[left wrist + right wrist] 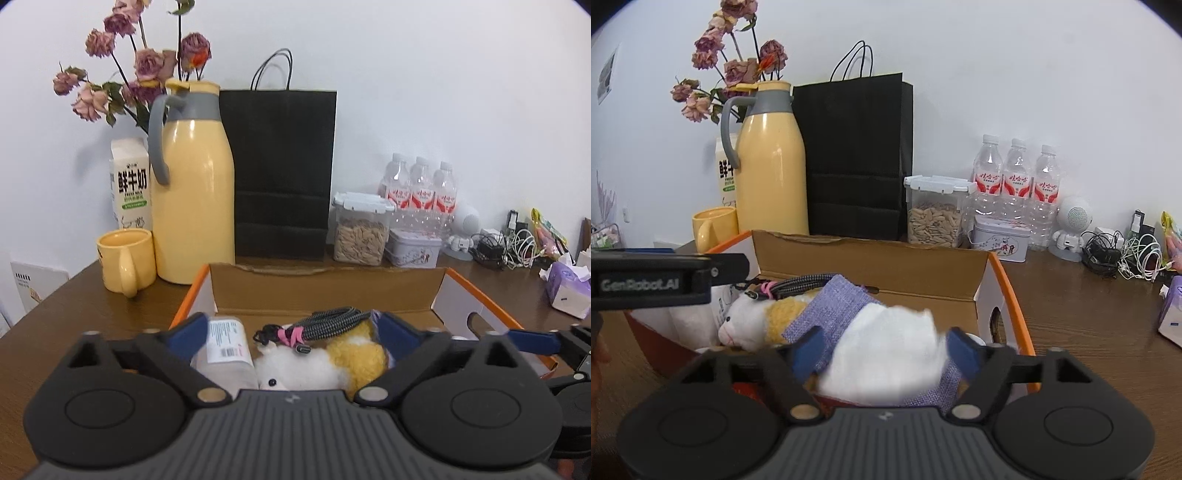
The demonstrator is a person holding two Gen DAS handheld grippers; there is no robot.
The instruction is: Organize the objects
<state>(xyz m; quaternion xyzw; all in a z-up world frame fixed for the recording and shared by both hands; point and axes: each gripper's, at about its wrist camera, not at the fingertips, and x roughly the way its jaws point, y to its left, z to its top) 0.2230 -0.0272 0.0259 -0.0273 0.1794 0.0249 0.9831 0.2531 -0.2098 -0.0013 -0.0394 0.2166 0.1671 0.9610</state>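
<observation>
The cardboard box [871,258] on the worktop [1089,314] already holds a plush toy [321,360], a bundled braided cable [325,321], a labelled plastic bottle [225,350] and a purple fabric pouch [831,310]; judging by that, the sorting looks well along, though loose chargers [1123,254] lie at the far right; the left hand-held gripper [291,332] stands wide over the box, holding nothing; the right hand-held gripper [882,350] also stands wide around a blurred white item [886,350], contact unclear; readable writing: "鲜牛奶" on the milk carton [131,184], "GenRobot.AI" on the left gripper's side.
</observation>
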